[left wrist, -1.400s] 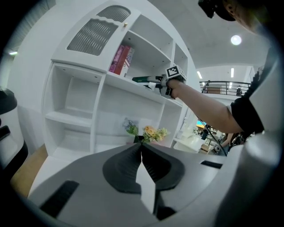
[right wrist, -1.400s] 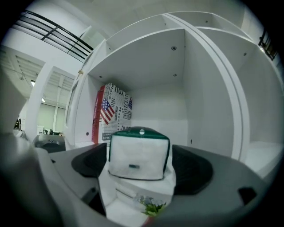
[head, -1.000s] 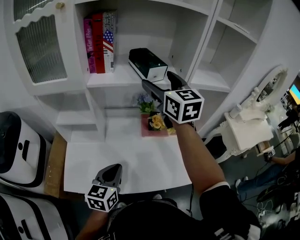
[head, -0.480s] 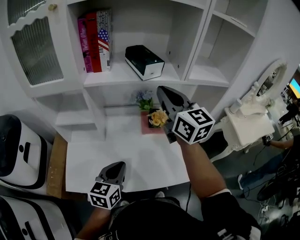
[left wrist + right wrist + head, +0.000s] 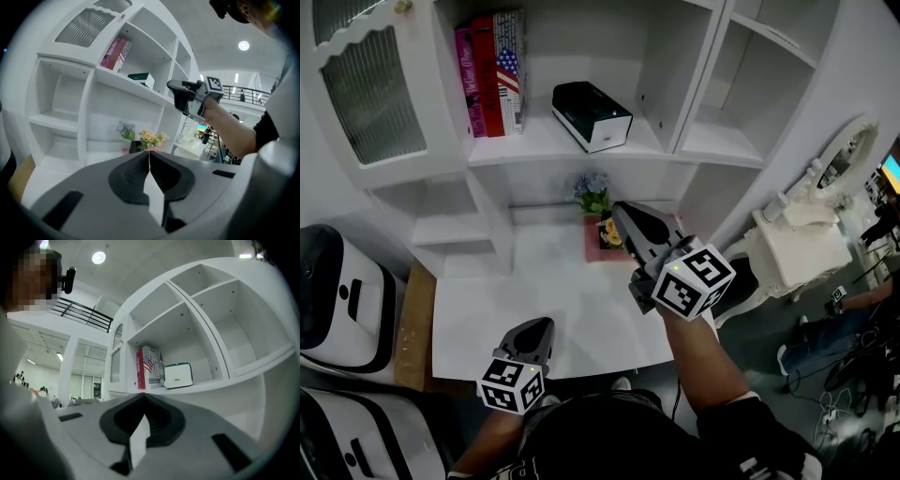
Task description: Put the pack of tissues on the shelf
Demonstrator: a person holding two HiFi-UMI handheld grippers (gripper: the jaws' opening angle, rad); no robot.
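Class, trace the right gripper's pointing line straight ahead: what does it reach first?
Probably the shelf edge under the books, just left of the tissue pack; depth is unclear.

Pack of tissues on shelf, books to its left, flowers on desk below

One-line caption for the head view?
Black-and-white tissue pack lies on white shelf; left claw and right claw shut, empty.
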